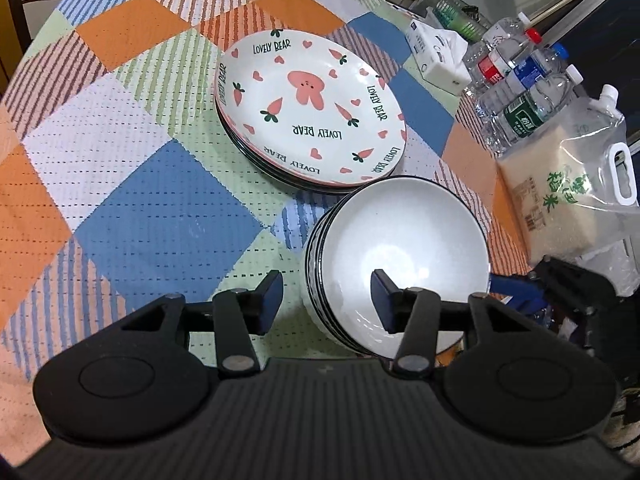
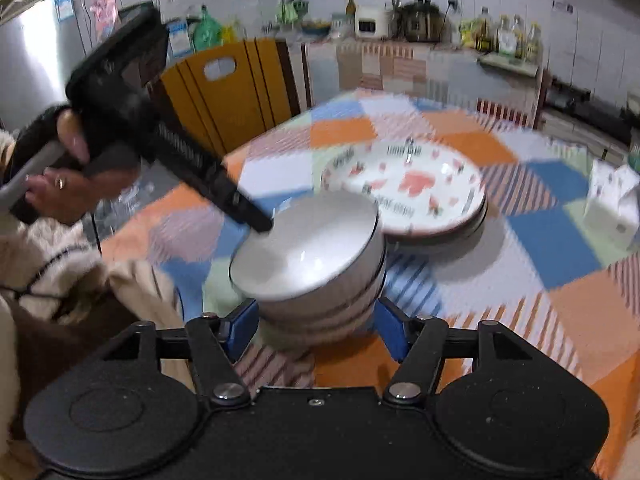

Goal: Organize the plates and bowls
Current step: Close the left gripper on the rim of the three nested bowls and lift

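A stack of white bowls with dark rims [image 1: 400, 240] [image 2: 308, 248] stands near the table's edge. Just beyond it lies a stack of plates printed with a pink bear and carrots [image 1: 308, 108] [image 2: 404, 184]. My left gripper [image 1: 326, 300] straddles the top bowl's rim, one finger inside the bowl and one outside. A gap shows beside the wall, so it is open. In the right wrist view the left gripper [image 2: 260, 222] reaches in from the upper left. My right gripper [image 2: 316, 330] is open at the near side of the bowl stack, gripping nothing. Its blue fingers [image 1: 516, 292] show beside the bowls.
A checked cloth [image 1: 140, 208] covers the table. A tissue box [image 1: 436, 56] [image 2: 612, 200], several water bottles [image 1: 520, 80] and a bag of rice [image 1: 568, 200] crowd one side. A yellow chair [image 2: 224, 92] stands behind the table, and a person's hand [image 2: 60, 184] holds the left gripper.
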A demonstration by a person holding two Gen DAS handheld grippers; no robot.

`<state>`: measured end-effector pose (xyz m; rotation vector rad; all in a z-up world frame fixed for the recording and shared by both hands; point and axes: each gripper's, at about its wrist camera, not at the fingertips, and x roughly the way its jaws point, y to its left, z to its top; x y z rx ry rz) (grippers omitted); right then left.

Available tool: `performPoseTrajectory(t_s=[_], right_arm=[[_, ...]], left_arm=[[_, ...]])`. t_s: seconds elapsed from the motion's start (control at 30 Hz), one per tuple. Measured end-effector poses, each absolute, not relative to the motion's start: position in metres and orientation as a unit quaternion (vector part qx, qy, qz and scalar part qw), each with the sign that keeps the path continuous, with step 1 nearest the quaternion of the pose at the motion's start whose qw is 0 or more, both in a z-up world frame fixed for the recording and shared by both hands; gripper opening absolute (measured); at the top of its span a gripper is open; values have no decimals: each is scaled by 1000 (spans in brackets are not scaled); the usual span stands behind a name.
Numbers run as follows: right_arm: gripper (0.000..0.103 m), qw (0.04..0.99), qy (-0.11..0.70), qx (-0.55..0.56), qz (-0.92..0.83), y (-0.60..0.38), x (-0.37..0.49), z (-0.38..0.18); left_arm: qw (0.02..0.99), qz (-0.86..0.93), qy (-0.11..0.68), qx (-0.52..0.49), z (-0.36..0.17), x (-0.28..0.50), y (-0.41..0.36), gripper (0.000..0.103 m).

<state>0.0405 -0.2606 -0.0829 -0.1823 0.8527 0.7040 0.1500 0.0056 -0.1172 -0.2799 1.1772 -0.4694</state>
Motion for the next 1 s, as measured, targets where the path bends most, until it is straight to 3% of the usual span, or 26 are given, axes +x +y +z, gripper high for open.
performPoseTrajectory(t_s=[0.4,0.43,0.47,0.53,0.73,0.8,1.0], right_arm=[[75,846,410,-159,301,-233,42,-150],[81,848,408,-152,303,-232,42,-152],[93,850,405,-144,304,-231,44,-153],[98,852,402,-136,308,-229,45,-155],[99,843,406,-128,328,-218,52,-166],[99,840,409,-113,338,-218,56,-170],[99,848,395,-82,344,-221,70,-172]], left_arm=[[786,-228,555,-153,-152,147,5,50],[784,-225,557,-157,-153,148,4,50],[784,-223,558,-157,-154,148,2,50],[784,-226,554,-166,-155,149,0,49],[784,-219,553,-177,-162,152,-1,44],[781,-222,556,-178,-165,153,-2,35],[775,-225,558,-195,-169,154,1,34]])
